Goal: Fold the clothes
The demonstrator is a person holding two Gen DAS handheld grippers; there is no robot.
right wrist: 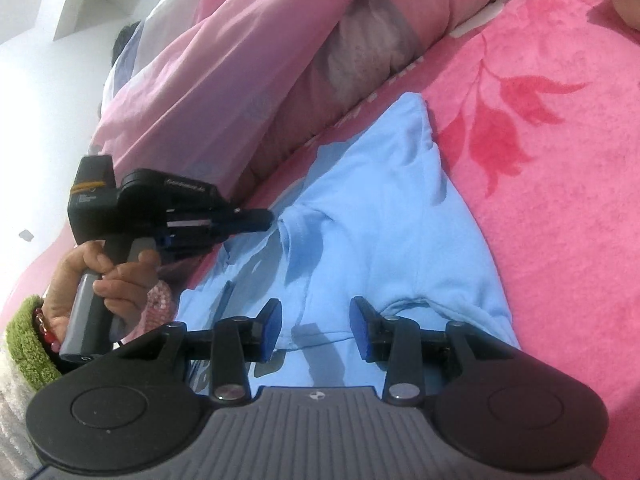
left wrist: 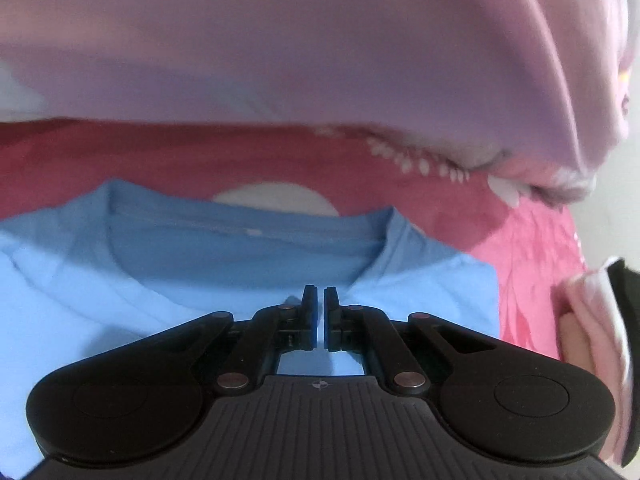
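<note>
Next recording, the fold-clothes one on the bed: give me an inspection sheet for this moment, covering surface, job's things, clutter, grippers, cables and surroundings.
Surface: pink floral blanket covering a bed.
Job's things: light blue T-shirt lying on the blanket, rumpled, collar toward the left gripper's camera.
Clutter: bunched pink quilt along the shirt's far side; pink and black fabric at the left view's right edge.
Grippers: left gripper shut, over the shirt just below the collar; whether it pinches fabric cannot be told. Right gripper open over the shirt. A hand holds the left gripper's handle.
Cables: nothing seen.
Surroundings: white wall; green fuzzy cuff at the wrist.
</note>
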